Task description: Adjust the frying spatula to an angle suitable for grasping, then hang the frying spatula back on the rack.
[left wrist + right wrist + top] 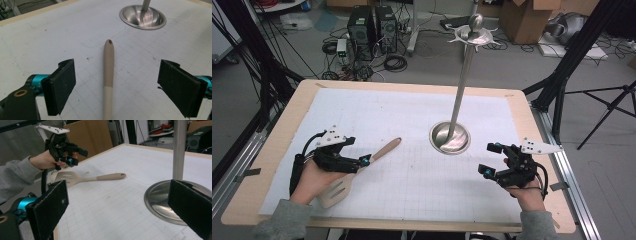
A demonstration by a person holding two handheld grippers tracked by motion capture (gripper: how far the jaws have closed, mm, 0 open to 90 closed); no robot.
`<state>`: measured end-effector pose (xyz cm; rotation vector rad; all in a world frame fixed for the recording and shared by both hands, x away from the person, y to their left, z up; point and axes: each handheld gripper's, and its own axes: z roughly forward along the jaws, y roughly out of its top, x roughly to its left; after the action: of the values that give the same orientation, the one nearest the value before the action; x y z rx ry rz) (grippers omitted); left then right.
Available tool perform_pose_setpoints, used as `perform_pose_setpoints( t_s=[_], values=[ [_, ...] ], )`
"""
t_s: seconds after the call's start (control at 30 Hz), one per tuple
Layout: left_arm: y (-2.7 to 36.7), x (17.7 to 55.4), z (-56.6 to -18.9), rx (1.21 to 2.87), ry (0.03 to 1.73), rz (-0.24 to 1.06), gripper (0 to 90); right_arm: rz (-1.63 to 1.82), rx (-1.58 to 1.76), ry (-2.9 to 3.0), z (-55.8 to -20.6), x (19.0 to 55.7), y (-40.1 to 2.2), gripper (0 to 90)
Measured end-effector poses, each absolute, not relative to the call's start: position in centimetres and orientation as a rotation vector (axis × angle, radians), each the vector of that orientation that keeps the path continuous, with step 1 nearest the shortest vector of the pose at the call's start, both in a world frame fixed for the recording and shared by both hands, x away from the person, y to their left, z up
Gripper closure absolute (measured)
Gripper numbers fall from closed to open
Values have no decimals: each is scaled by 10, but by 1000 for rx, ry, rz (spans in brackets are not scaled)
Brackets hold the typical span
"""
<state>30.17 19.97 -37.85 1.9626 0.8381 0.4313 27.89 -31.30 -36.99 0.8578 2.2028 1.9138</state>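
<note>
Two hand-held grippers stood open over the counter (287, 150), neither one clamped on anything.

On the white gridded mat the slotted spatula (362, 167) lay flat, its handle pointing toward the round steel base of the pole stand (451, 137). The left hand-held gripper (117, 85) hung just above the handle with its jaws spread wide on either side, pads clear of it. The right hand-held gripper (492, 159) rested near the stand base, its jaws also apart and bare.
</note>
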Motion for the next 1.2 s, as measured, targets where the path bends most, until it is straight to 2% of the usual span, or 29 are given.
perform_pose_setpoints(
  t_s=[0.9,1.2],
  values=[
    [194,287,-398,2064,886,506,169,1922,840,2216,-370,282,-310,26],
    [191,286,-405,2100,943,540,212,1933,849,2213,-370,283,-310,26]
  ],
)
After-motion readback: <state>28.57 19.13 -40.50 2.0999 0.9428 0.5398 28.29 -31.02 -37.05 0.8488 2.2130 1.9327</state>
